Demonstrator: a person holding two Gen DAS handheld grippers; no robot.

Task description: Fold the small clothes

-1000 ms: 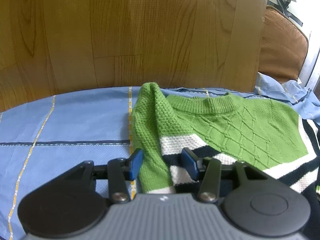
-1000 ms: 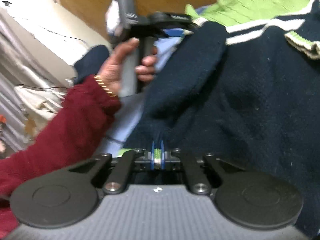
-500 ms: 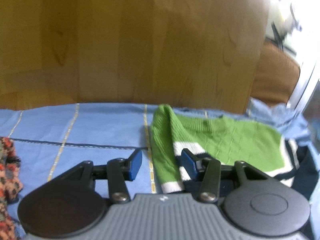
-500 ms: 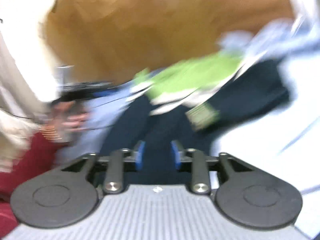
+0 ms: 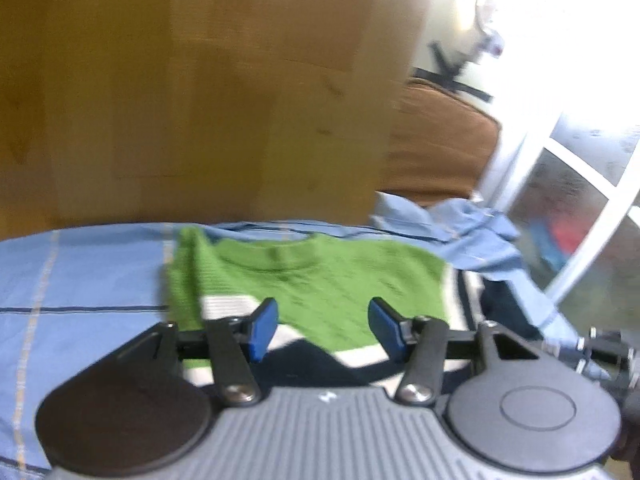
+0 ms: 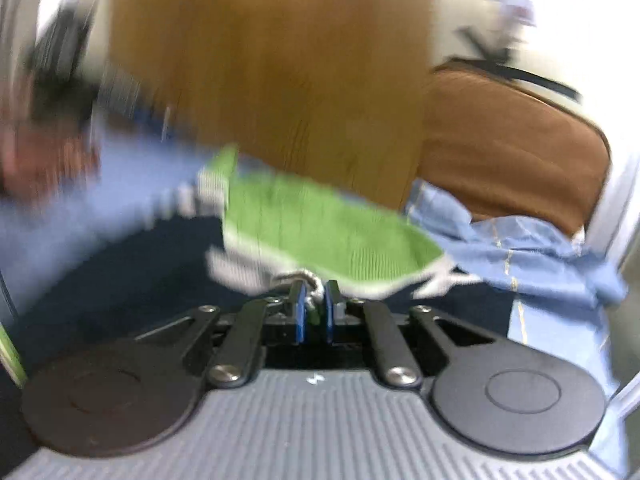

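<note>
A small knit sweater [image 5: 320, 276], green on top with white and navy stripes, lies flat on the blue checked sheet [image 5: 80, 280], its left sleeve folded in. My left gripper [image 5: 324, 330] hovers above its striped middle. Its jaws are opening and nothing sits between the pads. In the blurred right wrist view, the sweater [image 6: 320, 232] spreads ahead of my right gripper [image 6: 314, 312]. Its jaws are closing, and the pads pinch a small white and green bit of the sweater's edge.
A wooden headboard [image 5: 200, 100] rises behind the bed. A brown cushion [image 5: 440, 148] and crumpled blue sheet [image 5: 460, 236] sit at the far right, beside a white frame [image 5: 580, 232]. A blurred hand [image 6: 36, 160] holding the other gripper shows at the left of the right wrist view.
My left gripper rose and drew back from the folded sleeve, and its jaws widened. My right gripper let go of the navy hem, swung toward the green part and closed on the sweater's edge.
</note>
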